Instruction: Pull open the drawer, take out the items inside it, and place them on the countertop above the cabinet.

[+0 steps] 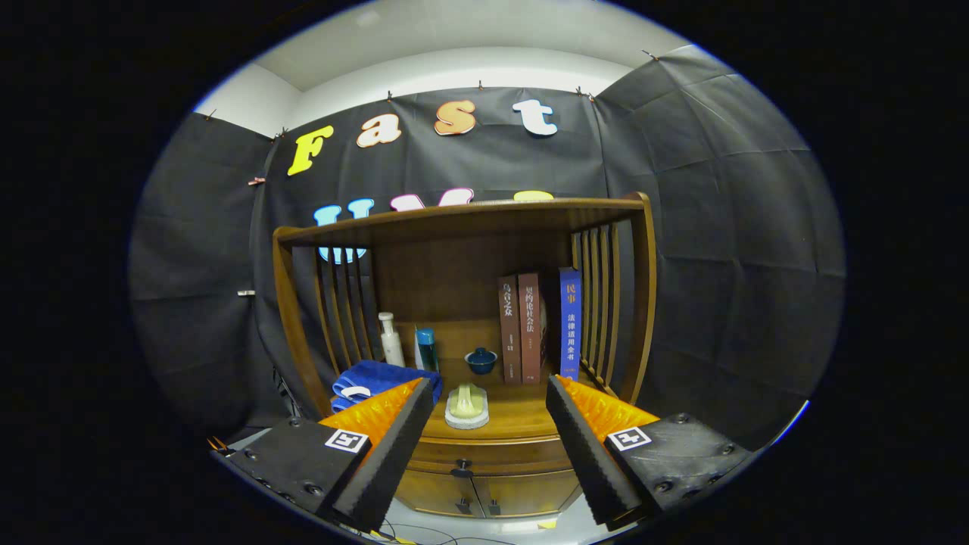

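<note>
I see my hand-held gripper (488, 446) spread wide and empty, the shut drawer (492, 453) between its fingers below the desk (522, 415).

The wooden tabletop (522, 415) carries a folded blue towel (378, 378) at its left edge, a brush (467, 405) near the front, and a white bottle (391, 339), a small blue bowl (481, 360) and upright books (537, 327) along the back.

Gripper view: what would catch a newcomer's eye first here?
The wooden cabinet ahead, its drawer closed with a dark knob between the open gripper fingers. On its countertop, three upright books on one side, a folded blue towel on the other, and a pale brush at the front.
</note>
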A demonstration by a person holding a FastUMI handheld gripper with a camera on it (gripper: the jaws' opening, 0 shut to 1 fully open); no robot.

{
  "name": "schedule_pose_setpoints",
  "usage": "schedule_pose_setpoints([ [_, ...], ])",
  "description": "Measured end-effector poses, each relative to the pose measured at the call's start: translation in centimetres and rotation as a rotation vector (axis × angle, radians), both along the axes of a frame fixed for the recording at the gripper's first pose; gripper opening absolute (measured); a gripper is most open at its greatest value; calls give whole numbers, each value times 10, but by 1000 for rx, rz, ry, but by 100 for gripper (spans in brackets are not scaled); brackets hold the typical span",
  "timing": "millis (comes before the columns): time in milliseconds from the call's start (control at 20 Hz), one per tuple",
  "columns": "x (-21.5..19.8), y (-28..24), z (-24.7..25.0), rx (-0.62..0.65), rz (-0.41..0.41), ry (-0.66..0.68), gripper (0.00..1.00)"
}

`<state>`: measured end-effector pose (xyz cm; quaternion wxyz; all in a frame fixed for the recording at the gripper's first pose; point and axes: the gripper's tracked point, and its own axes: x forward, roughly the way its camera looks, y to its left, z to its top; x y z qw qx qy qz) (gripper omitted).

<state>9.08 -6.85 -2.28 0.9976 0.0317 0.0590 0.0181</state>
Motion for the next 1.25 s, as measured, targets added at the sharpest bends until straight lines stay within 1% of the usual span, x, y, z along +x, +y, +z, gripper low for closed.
schedule_pose_setpoints([
  [100, -6, -4, -2, -25, -1, 19, 99],
  [200, -9, 1, -7, -37, 19, 34, 99],
  [400, -11, 10, -13, -7, 48, 48, 99],
  [600, -13, 4, -2, 2, 37, 12, 99],
  [1250, -13, -2, 2, 9, 25, 12, 99],
])
